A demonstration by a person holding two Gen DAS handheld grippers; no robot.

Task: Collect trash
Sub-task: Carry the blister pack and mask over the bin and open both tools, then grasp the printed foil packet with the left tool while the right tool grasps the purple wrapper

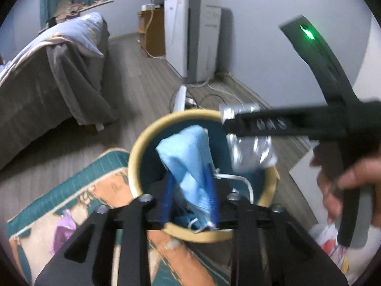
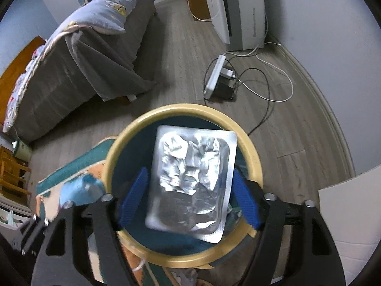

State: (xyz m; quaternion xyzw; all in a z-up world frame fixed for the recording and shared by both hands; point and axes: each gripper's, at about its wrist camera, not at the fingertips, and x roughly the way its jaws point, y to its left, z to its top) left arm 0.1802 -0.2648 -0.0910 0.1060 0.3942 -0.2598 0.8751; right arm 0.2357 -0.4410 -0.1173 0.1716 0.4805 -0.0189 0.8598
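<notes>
A round bin with a tan rim and dark teal inside stands on the floor; it also shows in the right wrist view. My left gripper is shut on a light blue face mask and holds it over the bin's mouth. My right gripper holds a silver foil blister pack between its blue fingers above the bin. In the left wrist view the right gripper reaches in from the right with the foil pack hanging under it.
A patterned teal and orange mat lies under the bin. A bed with a grey cover stands at left. A white appliance, a power strip and loose cables lie beyond the bin. White paper is at right.
</notes>
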